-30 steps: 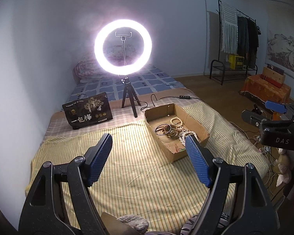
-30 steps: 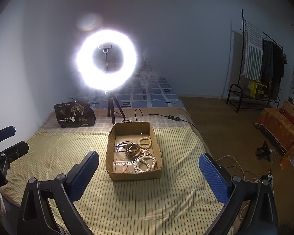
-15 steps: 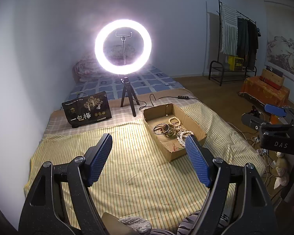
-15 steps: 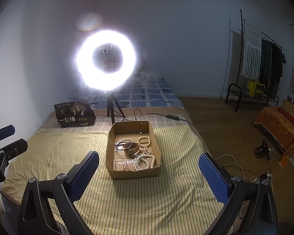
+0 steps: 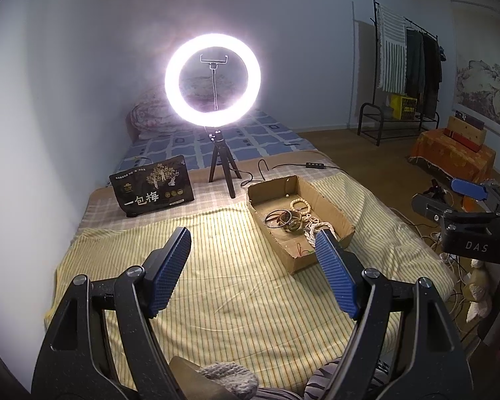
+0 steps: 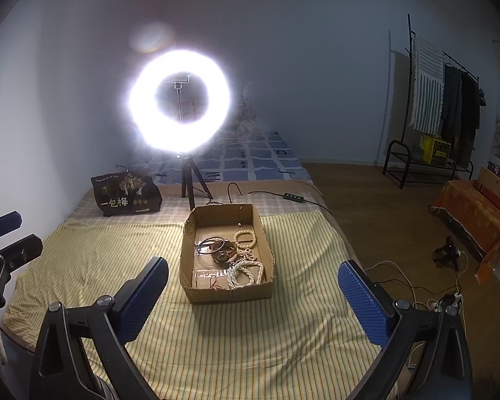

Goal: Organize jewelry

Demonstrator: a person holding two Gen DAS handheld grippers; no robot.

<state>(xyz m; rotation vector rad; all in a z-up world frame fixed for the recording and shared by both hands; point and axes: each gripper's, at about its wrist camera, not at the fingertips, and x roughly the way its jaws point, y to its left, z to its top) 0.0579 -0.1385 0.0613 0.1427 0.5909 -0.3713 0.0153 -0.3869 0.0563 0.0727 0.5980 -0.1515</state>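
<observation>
Setting: a bedroom; a low bed spread with a yellow striped cloth serves as the work surface, lit by a glaring white ring light on a small black tripod near the bed's far edge.

Left gripper: black frame, blue ribbed pads, spread wide, holding nothing. It hangs over the near half of the cloth.

Right gripper: same make, also spread wide and empty, above the near edge of the bed.

Open brown cardboard box: sits mid-cloth, toward the bed's right edge, its long axis running from near edge to far edge. It lies straight ahead between the right gripper's pads, and ahead and to the right of the left gripper, whose right pad overlaps its near corner in that view. Judged the nearer and better aligned: the right gripper.

Contents: a heap of white bead strands at the near end; dark thin bangles and a brown bracelet mid-box; a pale bead bracelet beyond, all close together, some overlapping.

Also present: a black printed pouch at the far left corner; a black cable with inline switch along the far edge; a clothes rack by the wall.
</observation>
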